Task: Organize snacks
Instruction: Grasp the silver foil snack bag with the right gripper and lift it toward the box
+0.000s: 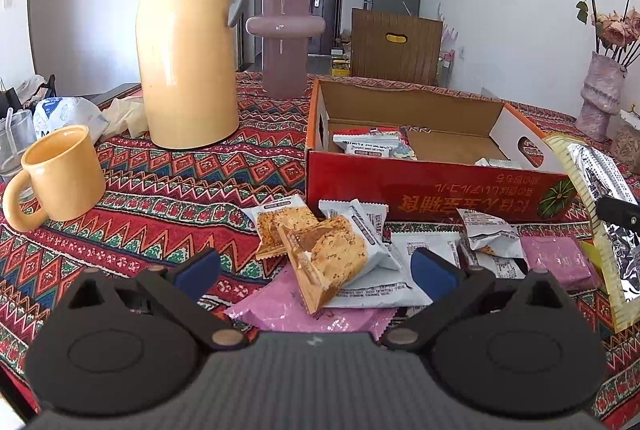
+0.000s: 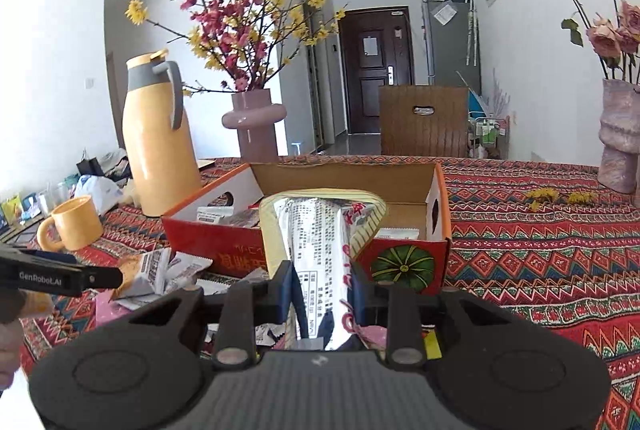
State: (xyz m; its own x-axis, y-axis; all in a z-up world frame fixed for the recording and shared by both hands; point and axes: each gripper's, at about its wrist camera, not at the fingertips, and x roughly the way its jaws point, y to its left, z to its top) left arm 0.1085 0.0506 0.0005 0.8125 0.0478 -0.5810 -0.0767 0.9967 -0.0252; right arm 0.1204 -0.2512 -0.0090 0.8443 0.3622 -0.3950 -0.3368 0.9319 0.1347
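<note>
My right gripper (image 2: 324, 282) is shut on a silver and yellow snack packet (image 2: 320, 230), held upright in front of the red cardboard box (image 2: 400, 262); the same packet (image 1: 600, 197) shows at the right edge of the left wrist view. The box (image 1: 420, 185) holds a few white packets (image 1: 372, 143). My left gripper (image 1: 316, 270) stands open above a heap of snacks: two biscuit packets (image 1: 324, 254), white wrappers (image 1: 488, 234) and pink packets (image 1: 304, 310) on the patterned cloth.
A tall yellow thermos jug (image 1: 188, 41) and a yellow mug (image 1: 60, 177) stand left of the box. A mauve vase (image 1: 285, 41) with flowers is behind, another vase (image 2: 620, 133) at far right. The patterned cloth (image 2: 540, 242) right of the box is bare.
</note>
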